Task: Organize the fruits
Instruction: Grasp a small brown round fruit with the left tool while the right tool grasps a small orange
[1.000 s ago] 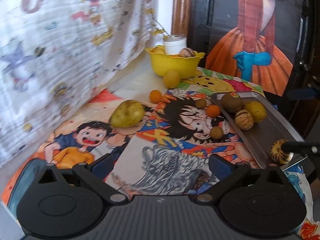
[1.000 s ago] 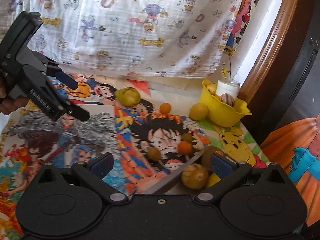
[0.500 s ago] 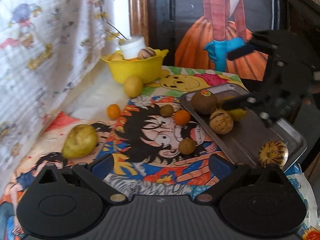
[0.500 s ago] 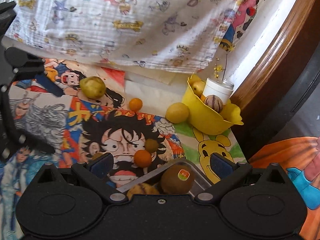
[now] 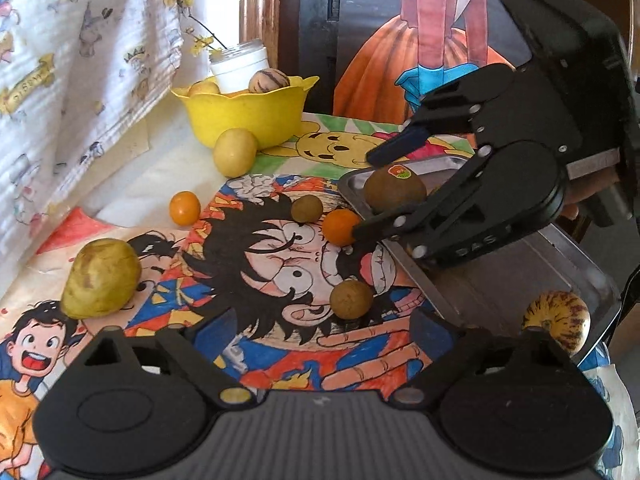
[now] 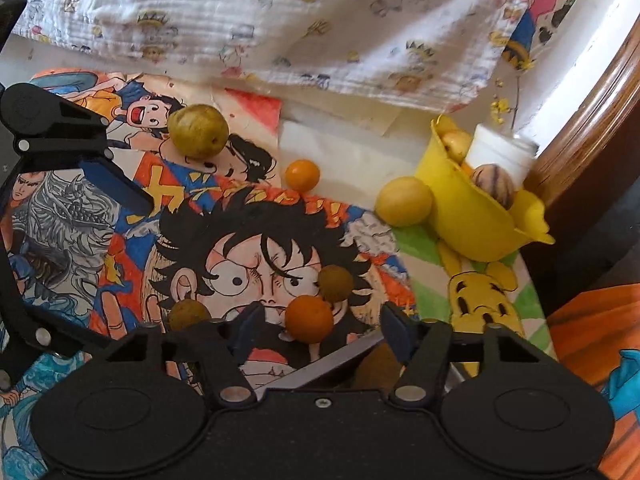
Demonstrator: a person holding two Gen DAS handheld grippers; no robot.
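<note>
My right gripper (image 6: 316,330) was closing around the small orange (image 6: 309,318) at the tray's (image 5: 500,280) left edge, pads not yet touching; my left gripper (image 5: 320,334) was closing, empty.

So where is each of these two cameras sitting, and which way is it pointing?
Left wrist: on the left gripper, angled down over the cartoon-print table cloth; its own black fingers frame the bottom, and the right gripper reaches in, jaws closing.
Right wrist: on the right gripper, aimed at the small orange fruit between its fingers; left gripper at left.
Both show the yellow plastic bowl and that fruit.
</note>
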